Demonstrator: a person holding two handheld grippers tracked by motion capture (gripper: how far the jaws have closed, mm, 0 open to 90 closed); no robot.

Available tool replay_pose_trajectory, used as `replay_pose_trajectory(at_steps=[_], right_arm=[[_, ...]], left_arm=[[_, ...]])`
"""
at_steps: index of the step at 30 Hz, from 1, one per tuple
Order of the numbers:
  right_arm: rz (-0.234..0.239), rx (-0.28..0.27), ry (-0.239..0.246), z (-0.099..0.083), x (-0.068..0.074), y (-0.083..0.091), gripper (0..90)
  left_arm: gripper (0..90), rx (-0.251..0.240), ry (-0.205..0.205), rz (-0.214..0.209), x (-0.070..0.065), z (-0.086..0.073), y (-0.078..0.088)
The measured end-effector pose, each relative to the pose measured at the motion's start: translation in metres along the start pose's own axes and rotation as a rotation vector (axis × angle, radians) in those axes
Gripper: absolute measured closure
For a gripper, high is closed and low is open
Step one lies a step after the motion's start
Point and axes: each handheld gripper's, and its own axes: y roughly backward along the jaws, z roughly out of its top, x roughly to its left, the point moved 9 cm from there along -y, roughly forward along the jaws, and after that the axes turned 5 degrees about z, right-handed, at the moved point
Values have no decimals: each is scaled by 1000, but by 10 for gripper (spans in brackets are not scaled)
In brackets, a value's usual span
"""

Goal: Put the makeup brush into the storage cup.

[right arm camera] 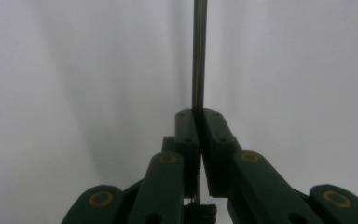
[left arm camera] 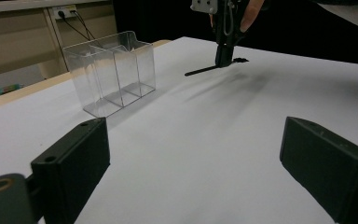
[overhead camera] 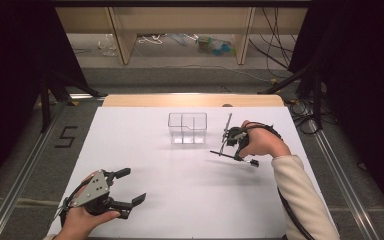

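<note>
White table (overhead camera: 180, 200), dark room; clear organizer (overhead camera: 187, 128) center. Right tool (overhead camera: 234, 142) pinching thin rod, maybe brush (overhead camera: 230, 156); left tool (overhead camera: 130, 192) spread.

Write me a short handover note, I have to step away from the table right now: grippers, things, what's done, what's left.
Right gripper: shut on a thin dark brush, held just above the white table, right of the clear organizer.
Left gripper: open, holding nothing, at the near left.
Done: brush picked up.
Left: probably put it in one of the organizer's compartments, which look empty.
</note>
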Motion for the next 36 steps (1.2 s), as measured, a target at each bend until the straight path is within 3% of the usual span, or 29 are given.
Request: replay_pose_trajectory(at_steps=[10,13,18,20,21,27,28,31,35,36], right_arm=[[10,19,57,6,11,3,861],[13,26,39,7,15,4,862],[15,34,84,9,17,3,862],[19,55,36,8,22,5,861],[22,38,63,11,22,4,862],[9,47,104,12,22,5,861],[-2,55,129,12,20,5,862],[2,57,139,13,22,5,861],[1,67,117,13,25,6,861],[-3,64,139,13,23,5,862]], left_arm=[[83,9,-13,0,0,-1,0],[83,10,-3,2,0,-1,0],[84,12,-3,2,-1,-1,0],[84,12,-2,1,-1,-1,0],[84,12,-3,2,0,-1,0],[84,12,2,1,-1,-1,0],[84,13,3,2,-1,-1,0],[84,12,2,1,-1,-1,0],[84,12,1,0,-1,-1,0],[84,13,2,1,-1,-1,0]])
